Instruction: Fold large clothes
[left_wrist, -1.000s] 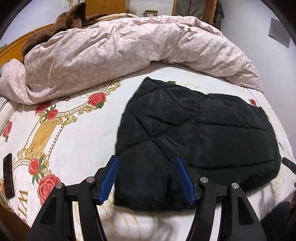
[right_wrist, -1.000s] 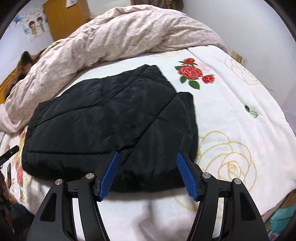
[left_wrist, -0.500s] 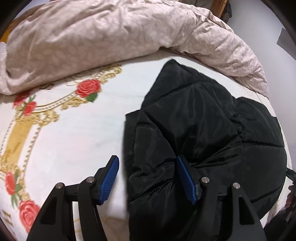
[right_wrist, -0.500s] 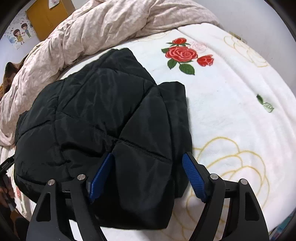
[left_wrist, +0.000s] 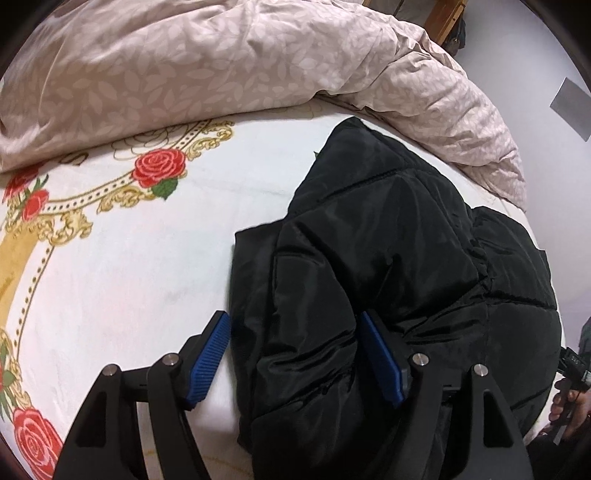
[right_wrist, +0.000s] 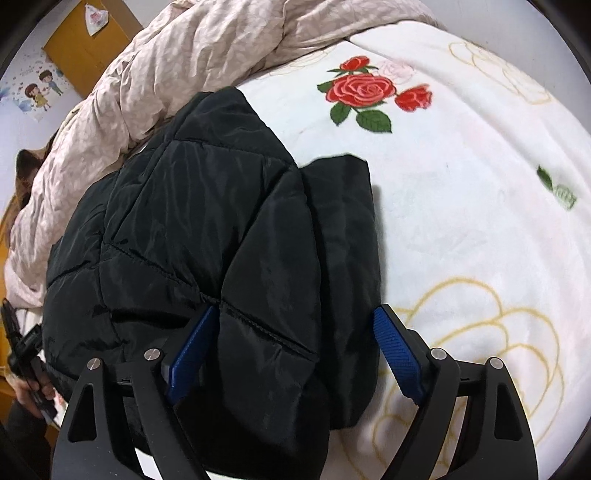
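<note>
Where quilted, glossy black puffer jacket (left_wrist: 388, 258), bunched.

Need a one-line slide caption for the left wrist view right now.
Open left gripper straddles the near-left edge of the black puffer jacket on the rose-print bedsheet, pink duvet bunched behind.

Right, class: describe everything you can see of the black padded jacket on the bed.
The black padded jacket is a puffy, slightly shiny quilted garment with stitched seams dividing it into panels. It lies bunched and partly folded on the white rose-printed blanket, its far end near the crumpled pink duvet. The left gripper and right gripper are both open, each straddling a near corner with fabric bulging between the blue pads. No zip, sleeves or hood are clearly distinguishable.
</note>
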